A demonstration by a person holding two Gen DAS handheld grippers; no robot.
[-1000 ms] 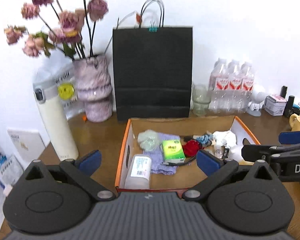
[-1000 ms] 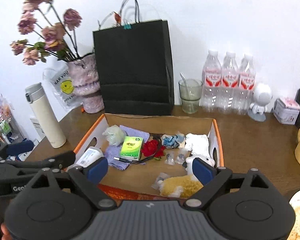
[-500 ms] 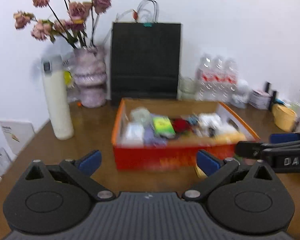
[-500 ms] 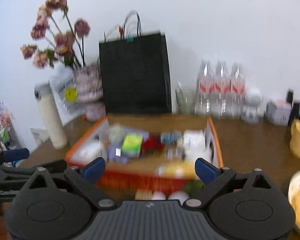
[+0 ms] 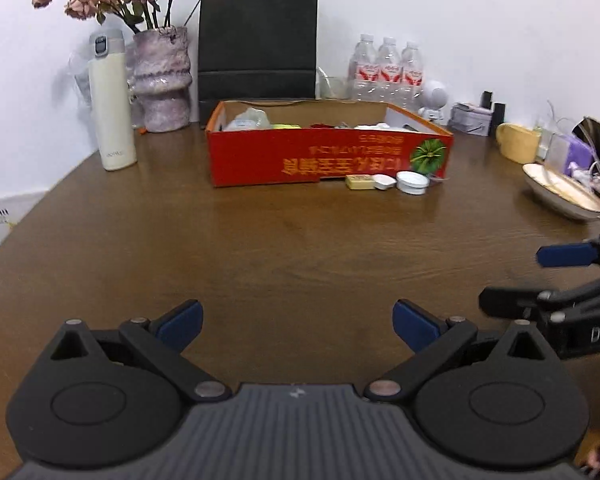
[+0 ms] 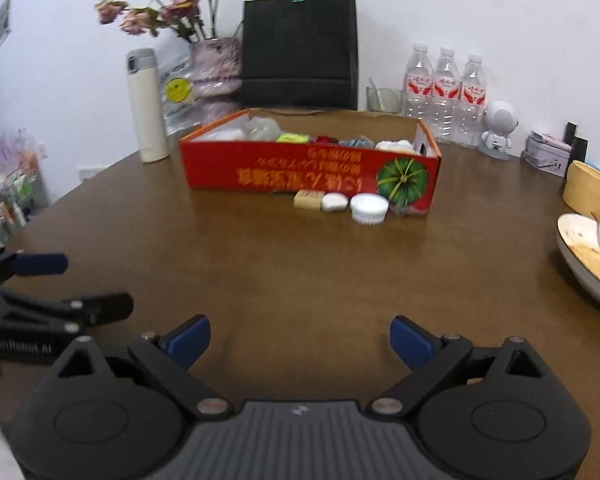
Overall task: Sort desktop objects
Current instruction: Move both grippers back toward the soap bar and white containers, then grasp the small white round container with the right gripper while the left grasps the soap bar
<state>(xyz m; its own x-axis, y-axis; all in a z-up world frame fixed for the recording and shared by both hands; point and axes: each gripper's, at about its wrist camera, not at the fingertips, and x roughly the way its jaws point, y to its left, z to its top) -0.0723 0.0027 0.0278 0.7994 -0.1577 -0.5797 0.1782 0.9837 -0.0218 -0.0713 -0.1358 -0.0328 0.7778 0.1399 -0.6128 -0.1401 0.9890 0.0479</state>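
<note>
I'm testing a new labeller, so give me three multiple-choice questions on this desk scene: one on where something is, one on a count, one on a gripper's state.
1. Where do the small items, among them a tan block and a round white ribbed lid, lie?
A. inside the red cardboard box
B. on the brown wooden table, along the box's near wall
C. on the plate

2. How many clear water bottles with red labels stand at the wall?
A. two
B. three
C. five

3. How is the right gripper?
A. open, empty
B. shut on a bottle
C. shut on the box

Key: 1 B, they sit on the table by the red cardboard box; 2 B, three caps show; 3 A, only bare table shows between its fingers.
</note>
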